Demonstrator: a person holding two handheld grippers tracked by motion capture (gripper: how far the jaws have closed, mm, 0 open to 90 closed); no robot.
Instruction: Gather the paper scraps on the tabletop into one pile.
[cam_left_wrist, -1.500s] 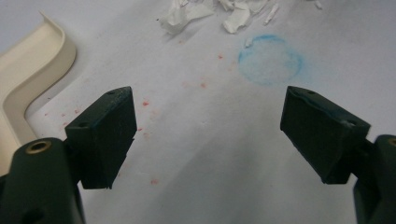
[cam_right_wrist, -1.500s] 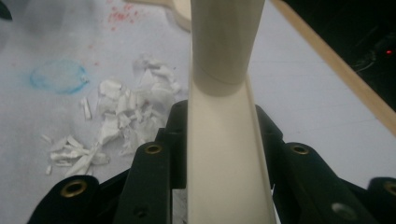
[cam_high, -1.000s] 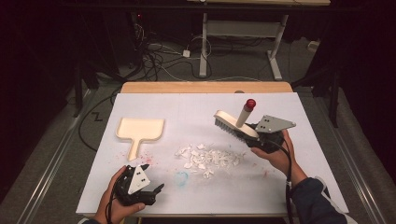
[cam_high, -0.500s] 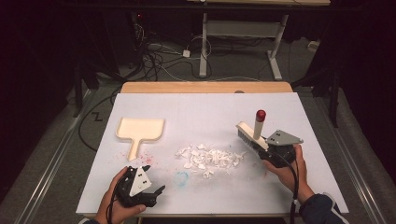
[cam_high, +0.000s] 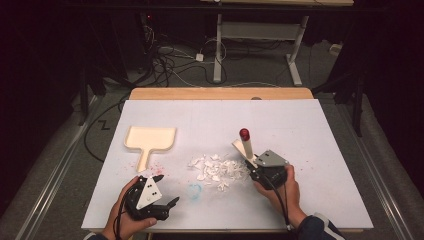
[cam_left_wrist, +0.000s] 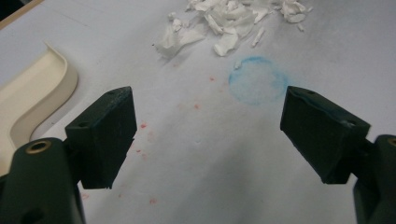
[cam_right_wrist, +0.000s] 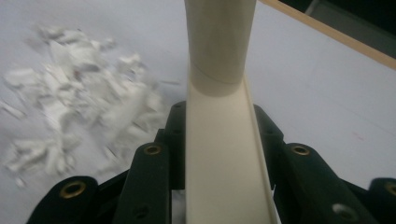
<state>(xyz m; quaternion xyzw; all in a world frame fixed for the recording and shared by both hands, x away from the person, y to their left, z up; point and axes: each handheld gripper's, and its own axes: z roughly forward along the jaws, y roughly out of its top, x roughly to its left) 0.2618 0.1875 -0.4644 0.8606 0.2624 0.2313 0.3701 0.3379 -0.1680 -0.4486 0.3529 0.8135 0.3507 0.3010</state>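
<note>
Watching my right gripper (cam_high: 255, 167) clenched on the cream brush with its red-tipped handle (cam_high: 244, 145), just right of the white paper scraps (cam_high: 218, 167), I fear a hasty sweep scatters them past the cream dustpan (cam_high: 148, 140), my left gripper (cam_high: 162, 192) hanging open, empty.

In the right gripper view the brush handle (cam_right_wrist: 219, 116) is running off both the top and bottom edges, so its bristles aren't showing, and the paper scraps (cam_right_wrist: 70, 116) at left are blurring. In the left gripper view the dustpan (cam_left_wrist: 32, 102) is getting cropped at the left edge.
</note>
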